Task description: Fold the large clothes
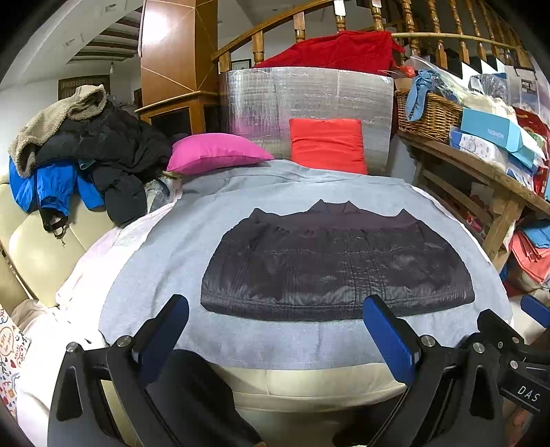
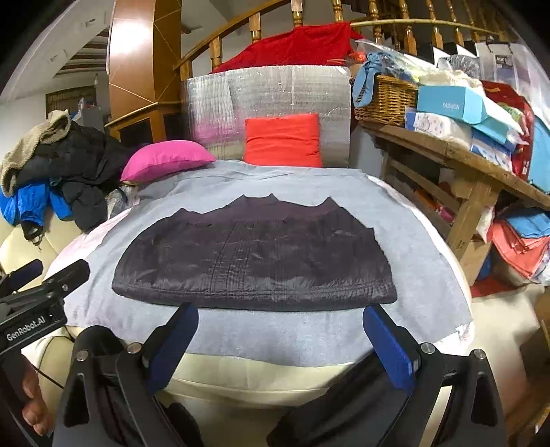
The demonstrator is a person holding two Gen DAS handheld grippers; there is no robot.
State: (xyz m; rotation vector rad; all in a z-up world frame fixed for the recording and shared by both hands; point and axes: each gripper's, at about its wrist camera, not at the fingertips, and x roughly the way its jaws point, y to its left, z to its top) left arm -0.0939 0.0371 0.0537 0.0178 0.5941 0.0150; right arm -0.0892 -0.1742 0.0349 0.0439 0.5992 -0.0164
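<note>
While both my left gripper [image 1: 275, 326] and right gripper [image 2: 280, 330] hang spread and empty, the dark quilted jacket [image 2: 254, 261] looks light, slick, puffy; I'd pinch its near hem corners.

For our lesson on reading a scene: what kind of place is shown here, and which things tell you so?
Probably a lived-in home, a cluttered living area by a staircase: wooden banister, cushions such as the pink cushion, a heap of coats, and a dark padded garment spread for folding.
</note>
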